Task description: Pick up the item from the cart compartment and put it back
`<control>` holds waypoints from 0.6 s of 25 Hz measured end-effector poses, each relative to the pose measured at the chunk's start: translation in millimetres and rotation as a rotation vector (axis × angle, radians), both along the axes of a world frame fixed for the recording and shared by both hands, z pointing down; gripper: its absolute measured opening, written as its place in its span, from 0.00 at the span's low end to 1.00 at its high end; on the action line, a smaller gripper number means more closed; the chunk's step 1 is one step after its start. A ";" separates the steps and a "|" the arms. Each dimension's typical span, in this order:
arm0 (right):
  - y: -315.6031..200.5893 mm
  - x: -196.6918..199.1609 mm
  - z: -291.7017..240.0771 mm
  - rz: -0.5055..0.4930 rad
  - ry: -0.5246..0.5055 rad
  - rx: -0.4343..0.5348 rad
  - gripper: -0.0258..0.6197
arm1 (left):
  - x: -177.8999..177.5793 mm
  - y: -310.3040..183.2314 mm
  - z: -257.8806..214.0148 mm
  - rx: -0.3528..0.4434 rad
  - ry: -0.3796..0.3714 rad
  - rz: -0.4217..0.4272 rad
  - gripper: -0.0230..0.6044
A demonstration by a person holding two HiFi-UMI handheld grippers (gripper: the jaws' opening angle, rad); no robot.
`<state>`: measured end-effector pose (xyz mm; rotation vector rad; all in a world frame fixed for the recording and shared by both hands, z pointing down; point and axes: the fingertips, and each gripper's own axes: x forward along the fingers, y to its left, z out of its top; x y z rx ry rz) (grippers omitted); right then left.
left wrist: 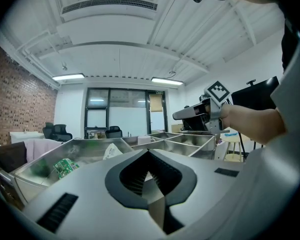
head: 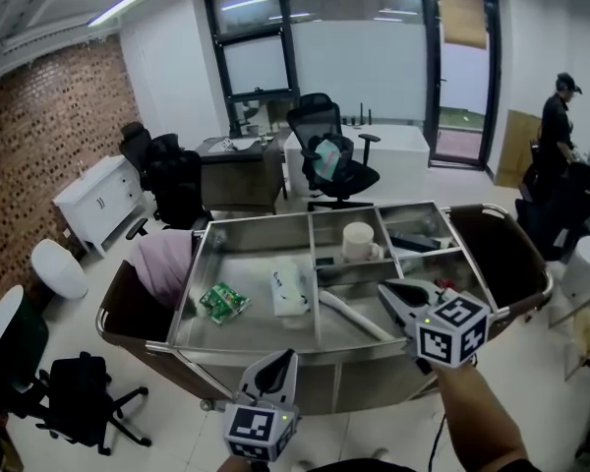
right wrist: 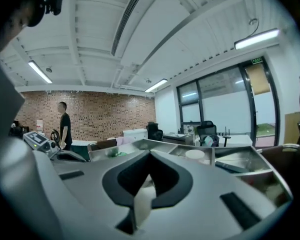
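The steel cart [head: 262, 228] has several compartments. The wide left one holds a green packet [head: 223, 301] and a white packet [head: 291, 291]. A white mug [head: 358, 242] stands in a back compartment. A long white tube-like item [head: 346, 315] lies in the front middle compartment. My right gripper [head: 385, 288] hovers just above that item and is shut. In the right gripper view [right wrist: 150, 155] white shows through the slit between the jaws, and I cannot tell whether it is pinched. My left gripper [head: 278, 360] is shut and empty at the cart's front edge [left wrist: 149, 153].
A dark flat item [head: 413, 242] lies in the back right compartment. Pink cloth [head: 165, 264] hangs over the cart's left end. Office chairs [head: 326, 155] and desks stand behind the cart. A person [head: 560, 126] stands at the far right, another [right wrist: 65, 125] by the brick wall.
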<state>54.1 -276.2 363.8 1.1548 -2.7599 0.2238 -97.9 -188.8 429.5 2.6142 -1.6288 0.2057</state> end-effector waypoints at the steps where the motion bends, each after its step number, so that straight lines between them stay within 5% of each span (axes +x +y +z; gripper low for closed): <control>1: 7.2 3.1 -2.9 0.002 -0.010 0.008 0.05 | 1.0 -0.2 0.4 -0.002 0.001 0.001 0.04; 15: 80.7 44.5 -10.2 0.054 -0.080 0.051 0.05 | 12.1 1.5 -5.3 0.003 0.000 0.019 0.04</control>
